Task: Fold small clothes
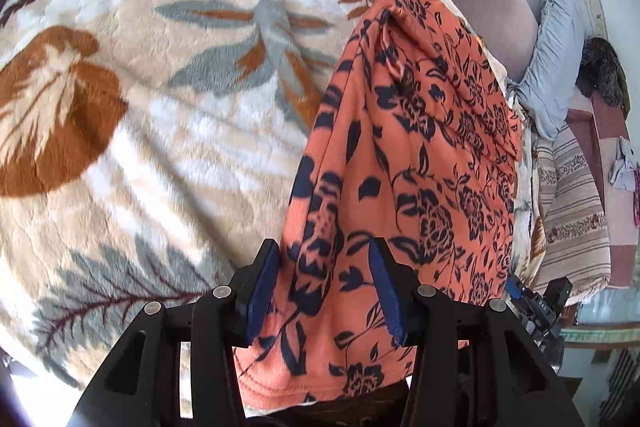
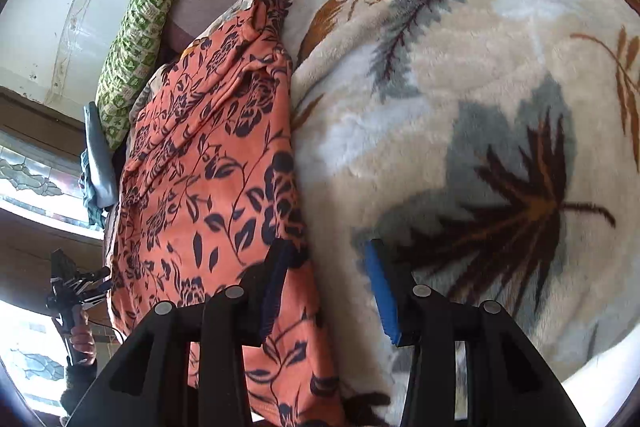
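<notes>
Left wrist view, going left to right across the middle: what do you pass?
Leaf-print fleece blanket → orange floral garment → grey-blue pillow → striped beige cloth.

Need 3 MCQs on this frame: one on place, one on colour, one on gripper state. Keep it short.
1. The orange floral garment lies on:
A. a bare table
B. the leaf-print blanket
C. a tiled floor

2. The garment's print is:
A. dark navy
B. yellow
C. white

3. The right gripper is:
A. shut on the garment
B. shut on the green patterned pillow
C. open

Key: 1 B, the blanket spreads out beside it in both views. 2 A, dark flowers and leaves on orange. 3 C, its blue pads stand apart with the garment's edge between them.
</notes>
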`<action>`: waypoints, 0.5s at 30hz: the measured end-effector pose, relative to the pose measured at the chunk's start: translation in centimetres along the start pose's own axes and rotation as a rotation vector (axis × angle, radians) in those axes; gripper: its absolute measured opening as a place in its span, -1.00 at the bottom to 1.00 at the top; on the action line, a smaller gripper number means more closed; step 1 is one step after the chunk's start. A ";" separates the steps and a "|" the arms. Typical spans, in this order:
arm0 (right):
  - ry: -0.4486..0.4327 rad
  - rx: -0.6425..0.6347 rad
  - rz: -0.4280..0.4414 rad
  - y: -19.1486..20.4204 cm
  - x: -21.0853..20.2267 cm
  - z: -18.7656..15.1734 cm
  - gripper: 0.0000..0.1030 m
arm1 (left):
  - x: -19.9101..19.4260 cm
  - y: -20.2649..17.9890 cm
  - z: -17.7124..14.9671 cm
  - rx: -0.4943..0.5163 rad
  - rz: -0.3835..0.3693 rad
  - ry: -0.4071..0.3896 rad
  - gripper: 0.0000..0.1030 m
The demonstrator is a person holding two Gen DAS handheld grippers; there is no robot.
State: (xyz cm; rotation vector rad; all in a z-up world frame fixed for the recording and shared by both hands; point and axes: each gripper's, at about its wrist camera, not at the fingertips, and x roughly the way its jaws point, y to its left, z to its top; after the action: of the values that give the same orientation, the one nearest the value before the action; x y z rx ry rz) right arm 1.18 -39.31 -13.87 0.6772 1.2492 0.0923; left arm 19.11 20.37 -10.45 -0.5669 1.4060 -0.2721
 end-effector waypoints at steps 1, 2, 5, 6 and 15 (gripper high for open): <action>0.015 -0.012 0.004 0.2 -0.1 -0.6 -0.03 | 0.1 0.2 -0.6 0.008 0.012 0.009 -0.10; 0.026 -0.028 0.006 0.4 -0.1 -1.2 -0.02 | 0.4 0.3 -1.1 0.013 0.021 0.017 -0.10; 0.093 -0.082 0.028 1.9 0.6 -2.7 0.02 | 0.5 0.6 -2.3 0.024 0.014 0.008 -0.09; 0.118 -0.109 0.035 2.6 0.9 -3.2 0.05 | 0.3 0.6 -2.7 0.031 0.009 -0.001 -0.07; 0.184 -0.235 0.035 5.3 2.0 -5.3 0.04 | 1.4 -1.1 -4.1 0.140 0.033 0.034 0.13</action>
State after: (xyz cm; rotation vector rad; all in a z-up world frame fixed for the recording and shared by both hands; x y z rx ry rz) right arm -1.37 -31.97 -13.65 0.4945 1.3768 0.3308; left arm 15.47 17.92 -11.31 -0.4255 1.4160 -0.3519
